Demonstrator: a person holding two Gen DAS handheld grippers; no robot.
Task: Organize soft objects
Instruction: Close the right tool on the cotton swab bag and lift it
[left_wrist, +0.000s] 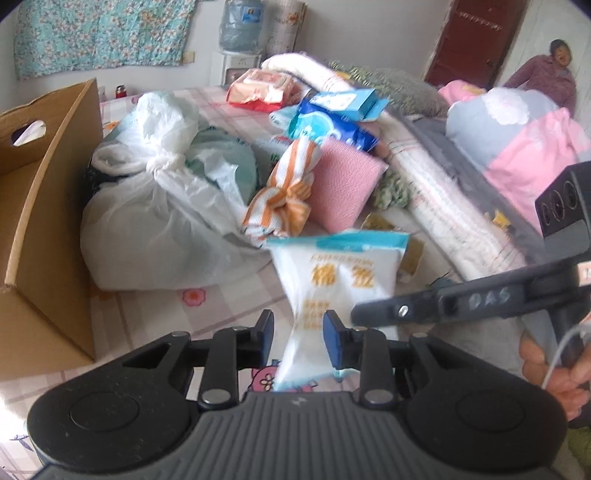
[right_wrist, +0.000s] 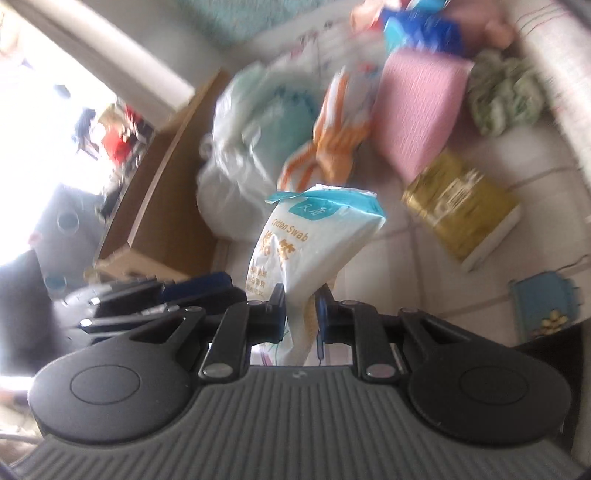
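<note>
crinkly cotton swab pouch (left_wrist: 338, 280) pinched by both grippers.

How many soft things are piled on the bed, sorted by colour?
White: 2, the cotton swab pack and the tied plastic bag
Pink: 1, the pink pad
Orange-striped: 1, the knotted cloth
Blue: 1, the blue pack
Red: 1, the red pack
Total: 6
</note>
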